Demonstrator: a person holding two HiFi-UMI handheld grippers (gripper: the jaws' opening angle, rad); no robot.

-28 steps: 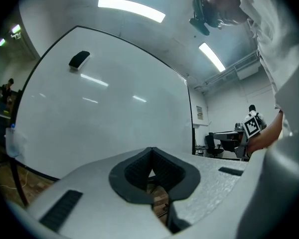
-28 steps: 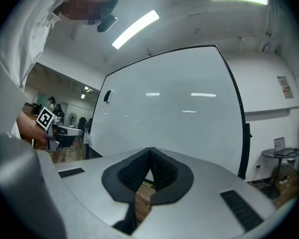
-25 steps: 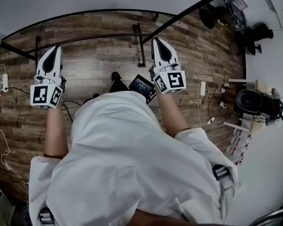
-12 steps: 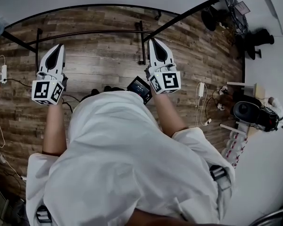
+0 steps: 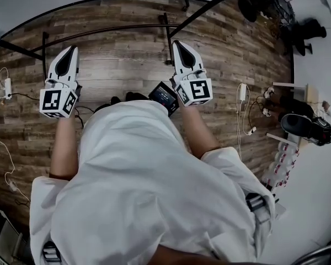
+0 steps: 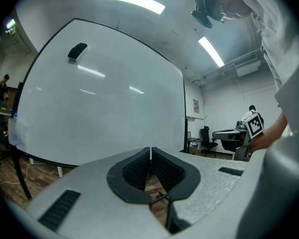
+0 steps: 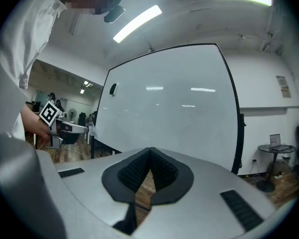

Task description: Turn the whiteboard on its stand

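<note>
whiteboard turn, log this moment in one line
left tongs: shut, empty | right tongs: shut, empty | whiteboard: upright on stand, ahead of both, untouched | eraser: stuck on board

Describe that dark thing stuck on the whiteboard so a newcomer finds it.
Start from the big whiteboard in the left gripper view. High on its left side sits a small dark block, probably an eraser. It is the only object on the blank face.
</note>
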